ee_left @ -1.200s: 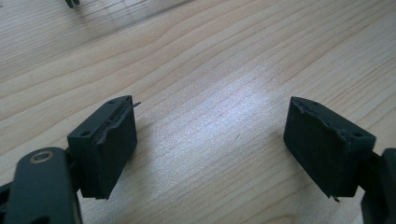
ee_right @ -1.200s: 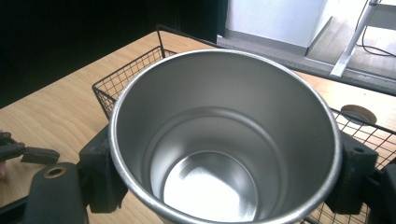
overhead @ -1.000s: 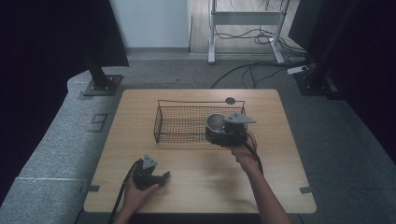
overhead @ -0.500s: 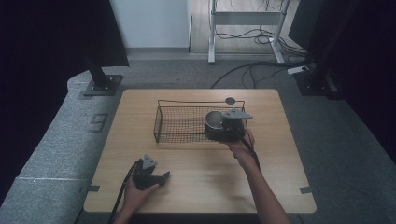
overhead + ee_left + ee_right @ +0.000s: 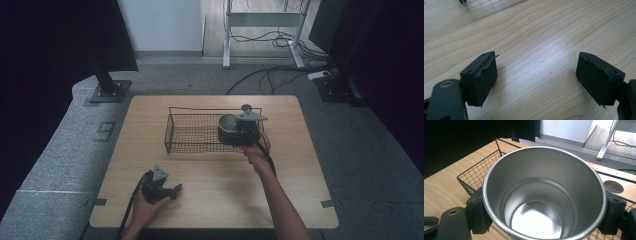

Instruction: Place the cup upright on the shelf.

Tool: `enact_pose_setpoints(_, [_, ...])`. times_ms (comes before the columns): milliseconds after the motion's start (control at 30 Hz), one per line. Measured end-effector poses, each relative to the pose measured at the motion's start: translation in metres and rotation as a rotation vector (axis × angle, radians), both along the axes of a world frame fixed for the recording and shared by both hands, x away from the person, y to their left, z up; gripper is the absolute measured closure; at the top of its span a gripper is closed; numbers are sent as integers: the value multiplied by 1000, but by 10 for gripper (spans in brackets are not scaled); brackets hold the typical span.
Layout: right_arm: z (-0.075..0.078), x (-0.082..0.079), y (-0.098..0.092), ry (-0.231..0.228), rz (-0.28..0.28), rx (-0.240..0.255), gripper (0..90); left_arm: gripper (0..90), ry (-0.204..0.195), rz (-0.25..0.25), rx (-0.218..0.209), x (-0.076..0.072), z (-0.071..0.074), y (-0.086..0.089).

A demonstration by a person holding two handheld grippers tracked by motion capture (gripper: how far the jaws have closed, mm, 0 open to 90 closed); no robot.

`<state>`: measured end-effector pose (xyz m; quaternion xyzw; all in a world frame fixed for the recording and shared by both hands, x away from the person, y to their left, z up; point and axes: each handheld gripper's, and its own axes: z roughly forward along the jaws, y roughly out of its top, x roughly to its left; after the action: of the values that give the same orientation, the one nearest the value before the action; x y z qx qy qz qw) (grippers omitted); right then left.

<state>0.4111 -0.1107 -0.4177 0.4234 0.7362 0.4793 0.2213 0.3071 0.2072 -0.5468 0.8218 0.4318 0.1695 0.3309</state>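
Cup (image 5: 544, 195) carriage is the work in hand: the right claw (image 5: 239, 131) is clamped on a steel cup, one black pad pressing each side of its wall just under the rim, as the right gripper view shows plainly. In the high view the cup (image 5: 228, 121) hangs over the wire basket (image 5: 192, 132), at the basket's 3 o'clock end, with its open mouth up. Whether its base already rests on the mesh I cannot tell.

Compared with a second ago, the right hand (image 5: 256, 148) has carried the cup a little toward 12 o'clock, away from the person, so that the cup now sits more fully within the basket's outline and less over the near wall. The grip itself looks the same, tight on the cup throughout. That suggests the placing step is nearly done: what is left, as I judge it, is to lower the cup onto the mesh and let go.

Nothing has changed at the other side. The left claw (image 5: 172, 190) lies near the surface (image 5: 210, 200) at about 7 o'clock, well apart from the basket, and its jaws stand wide apart with only bare wood (image 5: 536, 57) between them in the left gripper view. A round hole (image 5: 613, 186) in the surface shows just beyond the basket's far wall at 1 o'clock.
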Motion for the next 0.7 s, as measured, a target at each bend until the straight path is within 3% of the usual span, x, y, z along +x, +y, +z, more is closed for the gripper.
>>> enact_pose_setpoints(700, [4, 23, 8, 26, -12, -31, 183, 173, -1, 0, 1, 0, 0, 0])
